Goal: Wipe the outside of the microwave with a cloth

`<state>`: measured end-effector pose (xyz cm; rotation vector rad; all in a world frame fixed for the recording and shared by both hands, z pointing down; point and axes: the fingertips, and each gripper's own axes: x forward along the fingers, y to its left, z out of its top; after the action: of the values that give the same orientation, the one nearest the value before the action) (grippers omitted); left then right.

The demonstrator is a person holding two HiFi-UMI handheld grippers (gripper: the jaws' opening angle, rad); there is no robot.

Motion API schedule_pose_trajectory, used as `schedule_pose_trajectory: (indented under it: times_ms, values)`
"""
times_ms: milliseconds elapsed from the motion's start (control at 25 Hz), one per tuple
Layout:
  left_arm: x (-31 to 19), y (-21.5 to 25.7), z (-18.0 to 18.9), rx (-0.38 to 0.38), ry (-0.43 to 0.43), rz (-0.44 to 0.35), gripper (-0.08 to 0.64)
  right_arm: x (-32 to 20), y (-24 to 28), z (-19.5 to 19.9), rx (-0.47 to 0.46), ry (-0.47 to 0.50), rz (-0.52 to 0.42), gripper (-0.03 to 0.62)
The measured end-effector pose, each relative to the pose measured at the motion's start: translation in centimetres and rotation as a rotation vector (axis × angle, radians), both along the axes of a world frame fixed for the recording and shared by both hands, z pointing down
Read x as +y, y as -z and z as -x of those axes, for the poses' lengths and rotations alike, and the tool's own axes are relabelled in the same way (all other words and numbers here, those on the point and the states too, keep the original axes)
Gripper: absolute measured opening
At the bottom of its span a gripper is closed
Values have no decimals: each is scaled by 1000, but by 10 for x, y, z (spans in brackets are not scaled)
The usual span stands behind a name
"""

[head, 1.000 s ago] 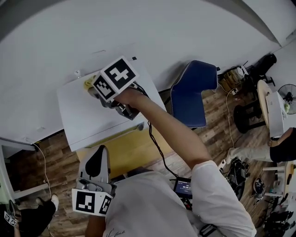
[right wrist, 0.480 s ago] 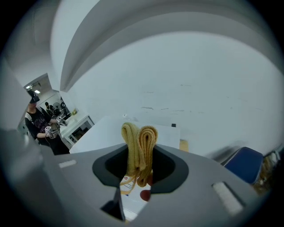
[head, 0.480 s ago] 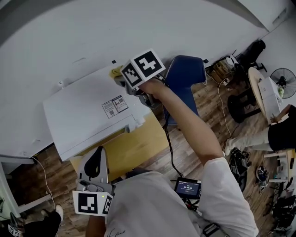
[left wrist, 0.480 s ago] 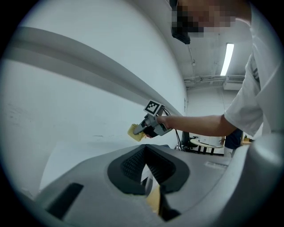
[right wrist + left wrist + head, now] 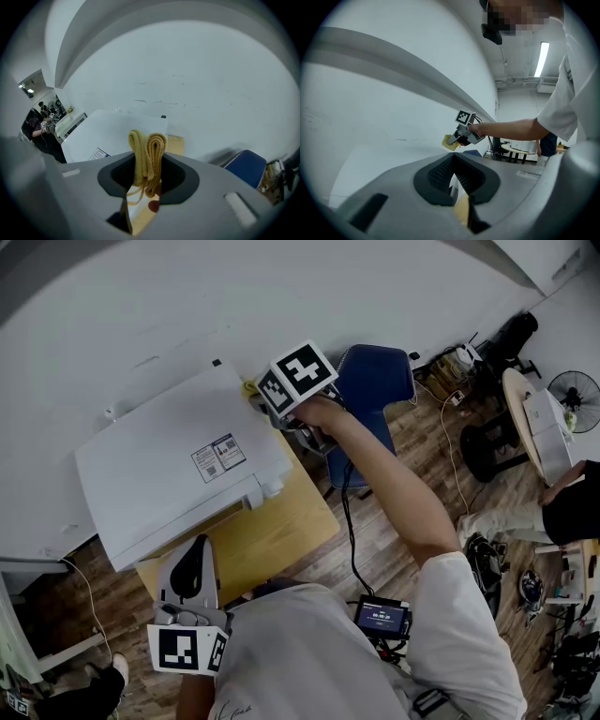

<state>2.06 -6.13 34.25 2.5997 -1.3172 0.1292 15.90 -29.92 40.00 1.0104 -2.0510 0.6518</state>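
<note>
Nearest me, my left gripper point(image 5: 195, 554) hangs idle by the desk's point(image 5: 281, 531) near edge, fingers closed on nothing. Beyond it, my right gripper point(image 5: 255, 395) pinches the folded yellow cloth point(image 5: 147, 150) at the far right corner of the microwave's point(image 5: 159, 465) top. I judge that the front and sides are left to wipe.

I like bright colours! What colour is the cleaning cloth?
Yellow. The cloth shows best in the right gripper view, pinched in the right hand-held gripper.

place: lab — workshop | cues: floor cables point(image 5: 452, 457), fan point(image 5: 574, 390), ceiling strip light point(image 5: 543, 58)
</note>
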Motion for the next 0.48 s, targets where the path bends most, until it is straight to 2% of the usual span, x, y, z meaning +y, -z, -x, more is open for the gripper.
schedule_pose_trajectory:
  times_ms: [280,480]
  values:
    - [-2,-7,-1,-4,23,25,-6,3,-28,-5,40,-15,68,130]
    - [-2,-10,-4,-3,-2,41,-6,3,-29,-2,3,-36,104,126]
